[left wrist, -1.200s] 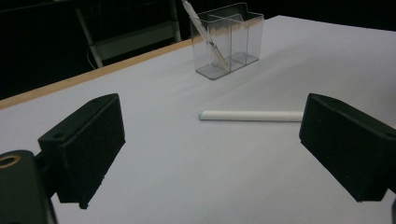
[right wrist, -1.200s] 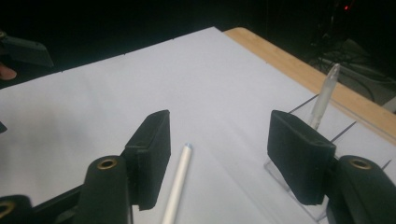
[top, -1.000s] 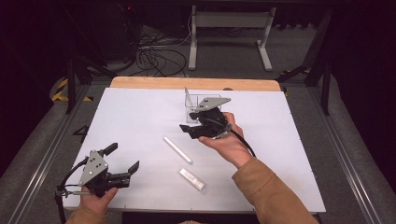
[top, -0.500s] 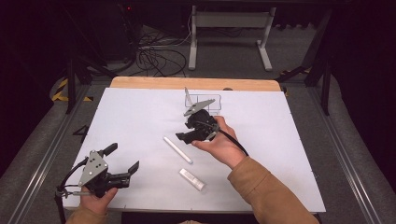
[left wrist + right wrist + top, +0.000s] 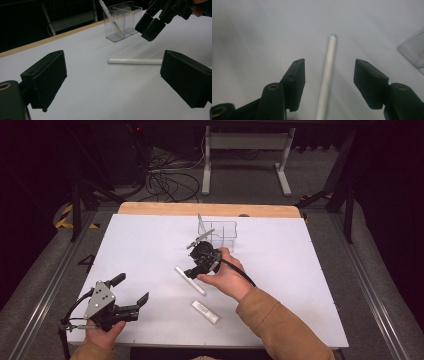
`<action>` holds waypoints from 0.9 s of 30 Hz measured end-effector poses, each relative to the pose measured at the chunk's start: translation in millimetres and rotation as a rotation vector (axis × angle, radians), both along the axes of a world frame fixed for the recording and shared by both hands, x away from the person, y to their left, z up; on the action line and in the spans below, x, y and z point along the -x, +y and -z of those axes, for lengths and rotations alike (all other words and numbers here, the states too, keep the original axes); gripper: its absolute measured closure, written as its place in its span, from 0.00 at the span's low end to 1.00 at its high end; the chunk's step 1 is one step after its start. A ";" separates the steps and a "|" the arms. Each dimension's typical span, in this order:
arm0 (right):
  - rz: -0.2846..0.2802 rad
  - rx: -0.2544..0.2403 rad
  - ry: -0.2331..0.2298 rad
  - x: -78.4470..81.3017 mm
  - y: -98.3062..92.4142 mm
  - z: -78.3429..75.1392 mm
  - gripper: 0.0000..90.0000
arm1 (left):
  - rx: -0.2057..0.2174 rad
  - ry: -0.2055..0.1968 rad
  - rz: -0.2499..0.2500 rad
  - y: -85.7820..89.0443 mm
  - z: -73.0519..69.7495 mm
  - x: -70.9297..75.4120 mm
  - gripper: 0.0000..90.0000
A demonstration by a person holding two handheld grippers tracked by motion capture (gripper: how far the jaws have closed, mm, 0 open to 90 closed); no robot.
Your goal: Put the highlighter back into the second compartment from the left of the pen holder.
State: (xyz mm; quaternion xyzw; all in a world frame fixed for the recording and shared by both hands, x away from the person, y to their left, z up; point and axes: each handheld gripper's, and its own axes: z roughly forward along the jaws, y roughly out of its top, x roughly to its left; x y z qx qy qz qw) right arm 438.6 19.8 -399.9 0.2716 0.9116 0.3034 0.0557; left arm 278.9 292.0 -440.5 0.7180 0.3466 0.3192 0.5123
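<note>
Right tool (image 5: 192, 270) lowered from the clear holder (image 5: 223, 235), jaws apart astride the white stick (image 5: 327, 75), blue tip far-left.

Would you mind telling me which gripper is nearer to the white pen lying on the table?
The right gripper: it hovers over the white pen, open jaws on either side of it, not touching. The left gripper sits open, well off near the table's front left corner.

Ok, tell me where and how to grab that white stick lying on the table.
Grip the white stick mid-length, from straight above, jaws across its narrow width. It lies flat on the table, so only its long sides offer purchase. The right gripper already straddles it, open.
</note>
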 end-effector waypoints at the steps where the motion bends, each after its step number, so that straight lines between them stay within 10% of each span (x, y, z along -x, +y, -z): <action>1: 0.010 0.004 0.011 -0.2 1.8 1.9 0.50 | -0.001 0.000 0.000 0.0 0.0 0.0 0.08; 27: 0.085 0.160 0.059 -6.8 35.0 37.3 0.72 | -0.004 0.001 0.004 -0.8 0.4 -1.4 0.08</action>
